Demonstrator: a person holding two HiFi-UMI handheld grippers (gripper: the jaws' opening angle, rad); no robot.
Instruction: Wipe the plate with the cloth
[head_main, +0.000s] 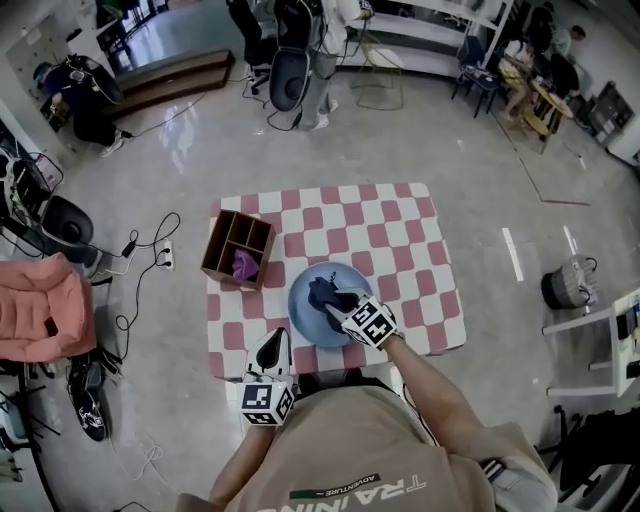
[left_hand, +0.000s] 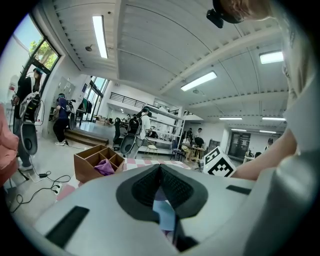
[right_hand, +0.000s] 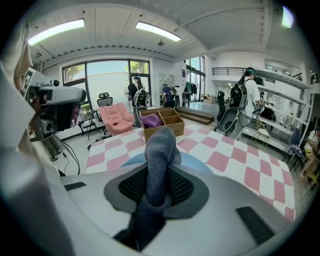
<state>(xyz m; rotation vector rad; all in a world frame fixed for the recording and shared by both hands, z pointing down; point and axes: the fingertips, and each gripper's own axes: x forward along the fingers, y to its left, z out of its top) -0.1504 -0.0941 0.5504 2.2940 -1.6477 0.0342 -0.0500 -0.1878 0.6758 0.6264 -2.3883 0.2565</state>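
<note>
Dark grey-blue cloth bunched on round light-blue plate. One end pinched between pads of right hand-held gripper, jaws part-closed on it, angled down over plate. Plate sits toward near edge of bench with pink-and-white checked cover. Left hand-held gripper at near bench edge, just left of plate, jaw tips together, gripping nothing. Brown divided wooden box beyond plate at left, purple rag in one compartment.

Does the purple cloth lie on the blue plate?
No, the purple cloth lies in a compartment of the wooden box, beside the blue plate.
</note>
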